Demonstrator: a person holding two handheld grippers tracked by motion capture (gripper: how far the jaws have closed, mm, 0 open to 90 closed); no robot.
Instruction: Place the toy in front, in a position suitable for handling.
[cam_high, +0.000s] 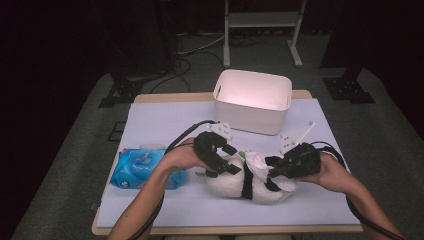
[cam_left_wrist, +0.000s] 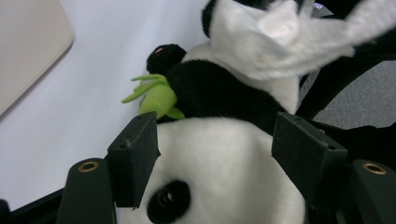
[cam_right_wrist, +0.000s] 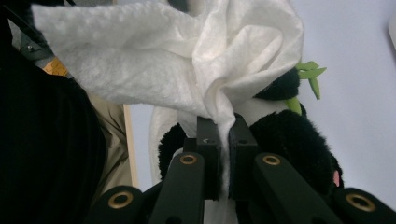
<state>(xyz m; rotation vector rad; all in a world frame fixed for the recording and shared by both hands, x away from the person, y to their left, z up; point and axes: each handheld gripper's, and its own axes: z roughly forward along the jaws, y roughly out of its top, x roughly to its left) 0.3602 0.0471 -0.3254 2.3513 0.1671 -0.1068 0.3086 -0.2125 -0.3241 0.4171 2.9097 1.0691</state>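
A black-and-white panda plush (cam_high: 235, 186) lies on the white mat near the table's front. My left gripper (cam_high: 220, 160) comes in from the left, and its two pads press on either side of the panda's white head (cam_left_wrist: 219, 186). A green bamboo sprig (cam_left_wrist: 156, 95) sticks out by the plush's black arm. My right gripper (cam_high: 280, 167) is at the panda's right end, shut on a crumpled white wipe (cam_right_wrist: 187, 60). The wipe (cam_high: 257, 161) is bunched over the plush's middle. In the right gripper view the jaws (cam_right_wrist: 224, 135) pinch the wipe's lower corner just above the black fur (cam_right_wrist: 294, 144).
A blue pack of wet wipes (cam_high: 137, 167) lies at the front left, beside my left forearm. A white open bin (cam_high: 252, 100) stands at the back centre of the mat (cam_high: 165, 125). Cables trail from both grippers toward the front edge.
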